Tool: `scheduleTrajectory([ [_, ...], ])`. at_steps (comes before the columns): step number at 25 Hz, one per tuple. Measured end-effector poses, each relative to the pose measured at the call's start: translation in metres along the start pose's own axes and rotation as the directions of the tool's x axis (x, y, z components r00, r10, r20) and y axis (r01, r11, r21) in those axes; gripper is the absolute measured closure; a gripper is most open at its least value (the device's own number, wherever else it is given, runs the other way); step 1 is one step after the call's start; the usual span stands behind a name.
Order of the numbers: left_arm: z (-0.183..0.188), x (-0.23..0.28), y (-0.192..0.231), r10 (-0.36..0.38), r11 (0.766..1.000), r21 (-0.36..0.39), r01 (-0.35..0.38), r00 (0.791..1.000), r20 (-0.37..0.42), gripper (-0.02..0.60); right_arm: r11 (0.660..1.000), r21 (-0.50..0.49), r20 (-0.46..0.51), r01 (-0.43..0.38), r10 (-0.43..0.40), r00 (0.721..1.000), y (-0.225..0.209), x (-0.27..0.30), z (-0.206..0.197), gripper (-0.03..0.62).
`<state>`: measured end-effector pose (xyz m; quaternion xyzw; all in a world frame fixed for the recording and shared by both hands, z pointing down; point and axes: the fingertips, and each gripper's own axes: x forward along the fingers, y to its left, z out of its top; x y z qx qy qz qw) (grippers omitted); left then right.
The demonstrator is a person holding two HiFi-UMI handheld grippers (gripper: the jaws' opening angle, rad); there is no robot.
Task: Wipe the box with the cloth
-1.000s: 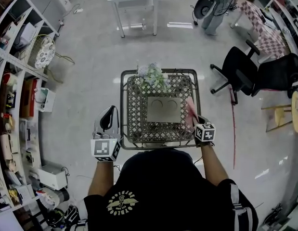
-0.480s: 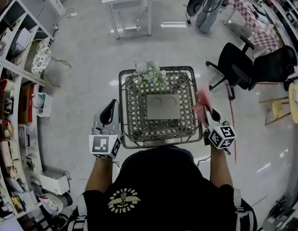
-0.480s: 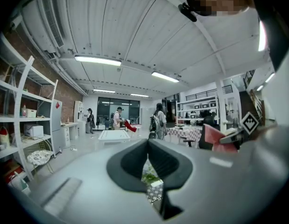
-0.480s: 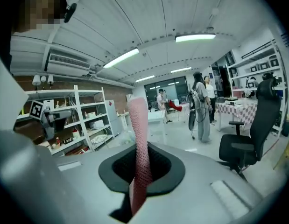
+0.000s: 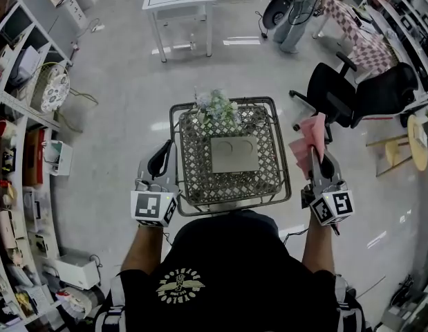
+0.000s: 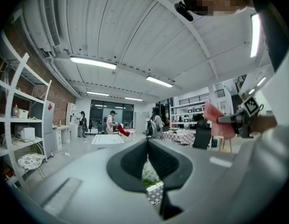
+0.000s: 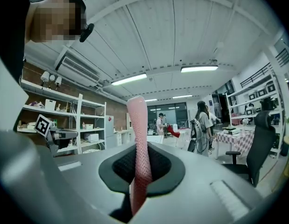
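Right gripper [image 5: 314, 156] clamped on the pink cloth [image 5: 309, 137], held clear of the right edge of the lattice table [image 5: 180, 185], loose end upright, likely to keep it free for the wipe. Left gripper [image 5: 160, 159] closed on nothing, parked just beside the table's left edge, seemingly out of the way. Grey box [image 5: 234, 154] flat at mid-table, untouched, near a plant [image 5: 217, 106] at the far rim. Next, probably: cloth down onto the box top.
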<state>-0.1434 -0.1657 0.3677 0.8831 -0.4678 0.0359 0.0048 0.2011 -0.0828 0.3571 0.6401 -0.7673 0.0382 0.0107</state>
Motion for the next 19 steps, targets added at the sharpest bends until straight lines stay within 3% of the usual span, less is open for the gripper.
scheduleTrajectory([
  [8,0.004,-0.009,0.003,-0.034,0.999,-0.010,0.034,0.999,0.019,0.581,1.000,0.005,-0.004,0.023,-0.023,1.000,0.012,-0.011,0.000,0.577],
  [19,-0.001,-0.016,-0.007,-0.012,1.000,-0.010,0.012,0.999,0.036,0.581,1.000,0.014,-0.005,0.008,-0.008,1.000,0.004,-0.016,-0.003,0.577],
])
